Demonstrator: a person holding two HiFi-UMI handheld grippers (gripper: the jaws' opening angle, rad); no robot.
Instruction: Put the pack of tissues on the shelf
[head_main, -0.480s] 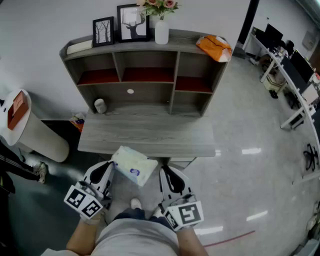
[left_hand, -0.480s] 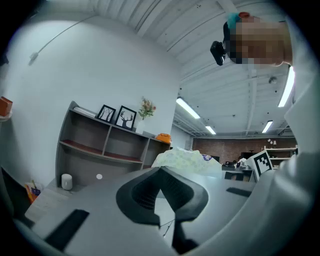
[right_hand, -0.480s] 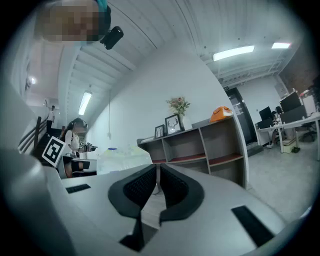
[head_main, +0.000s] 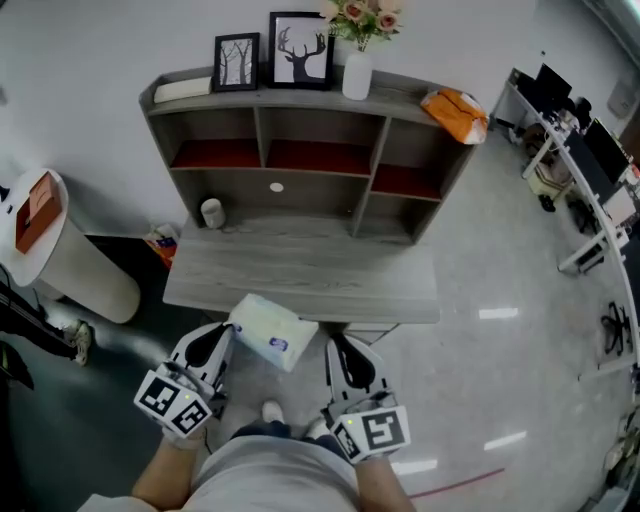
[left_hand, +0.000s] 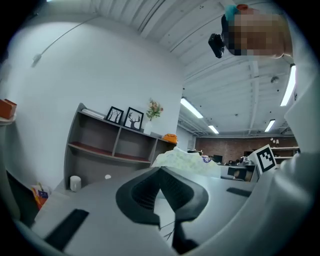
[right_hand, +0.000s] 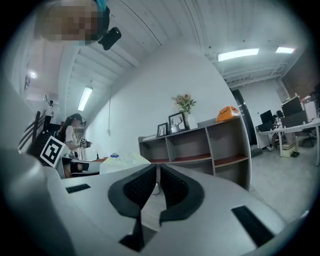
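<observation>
The pack of tissues (head_main: 270, 332) is a white, soft packet with a blue mark, hanging tilted in the air over the front edge of the grey desk (head_main: 300, 270). My left gripper (head_main: 228, 335) is shut on its left edge. In the left gripper view the jaws (left_hand: 160, 170) meet and the pack (left_hand: 187, 161) shows just past their tips. My right gripper (head_main: 333, 345) is beside the pack, apart from it, shut and holding nothing (right_hand: 156, 167). The grey shelf unit (head_main: 300, 100) stands at the back of the desk; its cubbies are mostly bare.
On the shelf top stand two picture frames (head_main: 237, 62), a white vase with flowers (head_main: 357, 75) and an orange bag (head_main: 455, 112). A white cup (head_main: 211, 212) sits on the desk at the left. A round white stand (head_main: 60, 260) is at the left, office desks (head_main: 590, 170) at the right.
The head view has shifted, so the shelf and desk sit slightly lower and to the right. Both grippers and the pack keep about the same places.
</observation>
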